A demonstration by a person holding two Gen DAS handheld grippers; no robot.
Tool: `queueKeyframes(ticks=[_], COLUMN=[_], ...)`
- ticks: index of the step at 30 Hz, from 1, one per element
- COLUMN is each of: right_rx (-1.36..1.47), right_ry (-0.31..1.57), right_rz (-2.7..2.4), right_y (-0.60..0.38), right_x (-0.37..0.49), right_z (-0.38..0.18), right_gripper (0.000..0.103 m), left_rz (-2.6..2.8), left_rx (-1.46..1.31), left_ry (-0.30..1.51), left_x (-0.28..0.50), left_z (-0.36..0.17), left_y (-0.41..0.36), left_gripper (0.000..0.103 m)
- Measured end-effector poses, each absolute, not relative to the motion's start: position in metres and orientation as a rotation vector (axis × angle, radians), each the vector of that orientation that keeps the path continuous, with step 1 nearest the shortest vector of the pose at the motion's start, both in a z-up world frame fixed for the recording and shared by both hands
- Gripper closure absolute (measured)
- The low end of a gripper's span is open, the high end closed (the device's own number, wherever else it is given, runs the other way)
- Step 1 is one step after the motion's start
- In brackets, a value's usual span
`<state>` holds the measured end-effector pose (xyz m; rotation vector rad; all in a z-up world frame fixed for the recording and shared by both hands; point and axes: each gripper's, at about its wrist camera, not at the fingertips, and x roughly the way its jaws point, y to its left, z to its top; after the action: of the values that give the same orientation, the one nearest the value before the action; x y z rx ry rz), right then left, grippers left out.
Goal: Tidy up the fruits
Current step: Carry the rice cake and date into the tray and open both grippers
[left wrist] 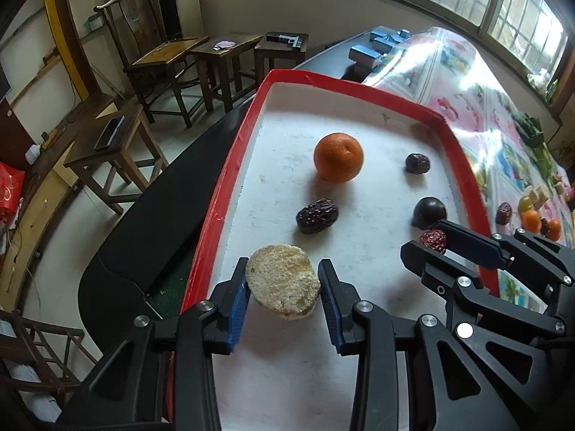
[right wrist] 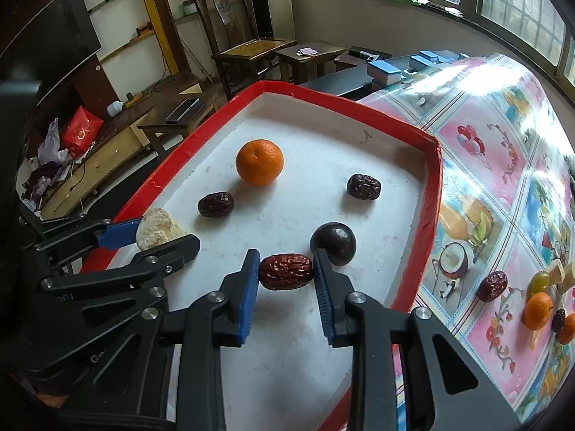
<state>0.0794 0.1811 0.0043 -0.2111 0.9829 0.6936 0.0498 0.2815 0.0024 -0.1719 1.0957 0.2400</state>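
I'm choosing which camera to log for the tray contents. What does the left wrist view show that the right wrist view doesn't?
Only the left wrist view shows the pale round cake face-on between the left claw fingers. Only the right wrist view shows the red date whole between the right claw fingers, plus a dark screen on the wall. Both show the red-rimmed tray, the orange, two dark dates and the dark round fruit.
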Motion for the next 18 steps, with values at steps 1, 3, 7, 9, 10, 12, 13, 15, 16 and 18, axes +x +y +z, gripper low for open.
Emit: queueKeyframes(ticks=[1, 3, 7, 9, 10, 12, 13, 15, 16, 18], right_rx=[-0.212, -0.214, -0.233, -0.237, -0.239, -0.240, -0.241, -0.239, -0.234, -0.217], right_ry=[0.982, 0.988, 0.987, 0.995, 0.996, 0.999, 0.998, 0.998, 1.000, 1.002], right_rz=[0.693, 0.693, 0.682, 0.676, 0.670, 0.663, 0.657, 0.646, 0.642, 0.644], right_y=[0.181, 0.181, 0.184, 0.184, 0.184, 0.183, 0.182, 0.178, 0.177, 0.173], right_x=[0.080, 0.082, 0.080, 0.080, 0.079, 0.079, 0.079, 0.078, 0.078, 0.076], right_z=[0.004, 0.003, 0.005, 0.005, 0.005, 0.006, 0.006, 0.007, 0.007, 0.008], right_gripper=[0.071, 0.071, 0.071, 0.069, 0.067, 0.063, 0.060, 0.054, 0.051, 0.050], left_rz=[0.242, 0.252, 0.262, 0.270, 0.276, 0.283, 0.293, 0.295, 0.300, 0.312], left_rx=[-0.170, -0.163, -0.164, -0.157, -0.155, -0.155, -0.154, -0.154, -0.151, -0.134], left_ry=[1.095, 1.090, 1.105, 1.115, 1.120, 1.122, 1.126, 1.131, 1.132, 1.131], left_x=[0.050, 0.051, 0.051, 0.051, 0.050, 0.047, 0.046, 0.044, 0.042, 0.040], left_z=[0.002, 0.002, 0.002, 0.003, 0.003, 0.004, 0.004, 0.005, 0.006, 0.007], left_y=[0.282, 0.283, 0.285, 0.284, 0.284, 0.284, 0.284, 0.284, 0.284, 0.281], left_gripper=[0.065, 0.065, 0.064, 0.063, 0.062, 0.060, 0.057, 0.056, 0.056, 0.054])
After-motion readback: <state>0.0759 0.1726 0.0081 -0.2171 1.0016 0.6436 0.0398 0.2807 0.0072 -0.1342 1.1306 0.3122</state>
